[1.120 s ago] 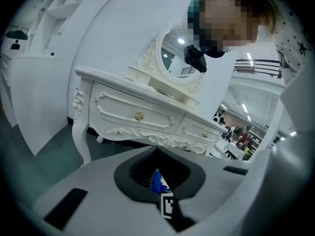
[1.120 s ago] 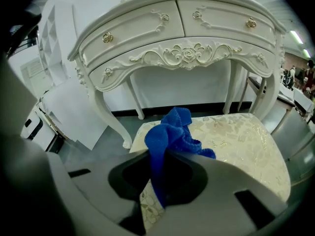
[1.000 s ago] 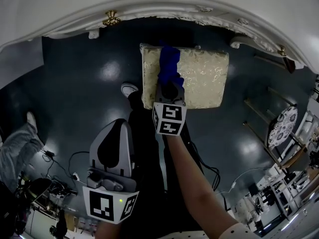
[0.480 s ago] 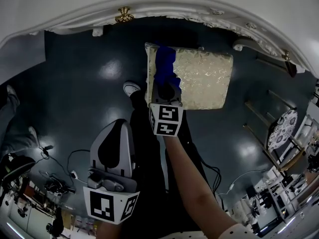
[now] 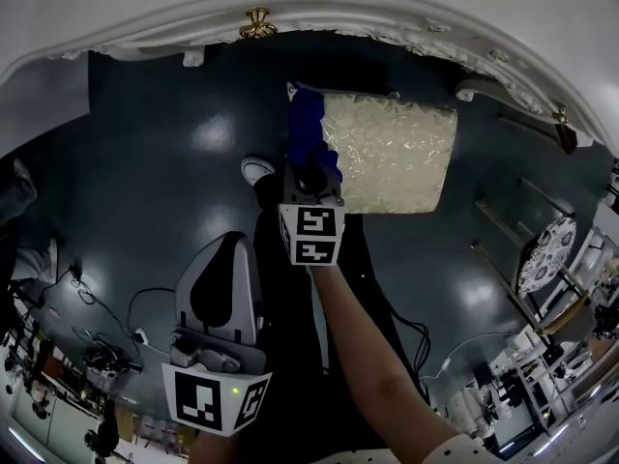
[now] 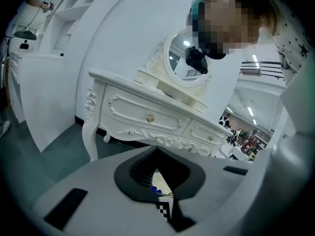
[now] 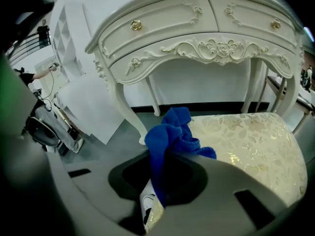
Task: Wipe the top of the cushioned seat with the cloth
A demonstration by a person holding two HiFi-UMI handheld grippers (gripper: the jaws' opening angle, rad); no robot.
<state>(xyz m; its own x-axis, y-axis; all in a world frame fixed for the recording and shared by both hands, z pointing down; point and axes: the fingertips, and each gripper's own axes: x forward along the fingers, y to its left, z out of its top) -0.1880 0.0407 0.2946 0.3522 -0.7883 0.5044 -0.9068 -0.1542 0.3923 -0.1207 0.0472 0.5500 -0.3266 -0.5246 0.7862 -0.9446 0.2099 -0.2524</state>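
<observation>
The cushioned seat [image 5: 392, 153] has a cream, gold-patterned top and stands on the dark floor in front of a white dressing table [image 5: 290, 8]. My right gripper [image 5: 308, 167] is shut on a blue cloth [image 5: 305, 129] that lies along the seat's left edge. In the right gripper view the blue cloth [image 7: 172, 134] bunches out of the jaws at the left end of the seat [image 7: 251, 141]. My left gripper [image 5: 218, 307] hangs low over the floor, away from the seat, jaws shut with nothing between them.
The dressing table [image 7: 197, 38] has curved legs just beyond the seat. A white shoe [image 5: 256, 172] sits left of the seat. Cables [image 5: 106, 327] lie on the floor at lower left, and a chair with a patterned round seat [image 5: 546, 249] stands at the right.
My right gripper has dragged the blue cloth leftward across the seat to its left edge. The left gripper has stayed where it was.
</observation>
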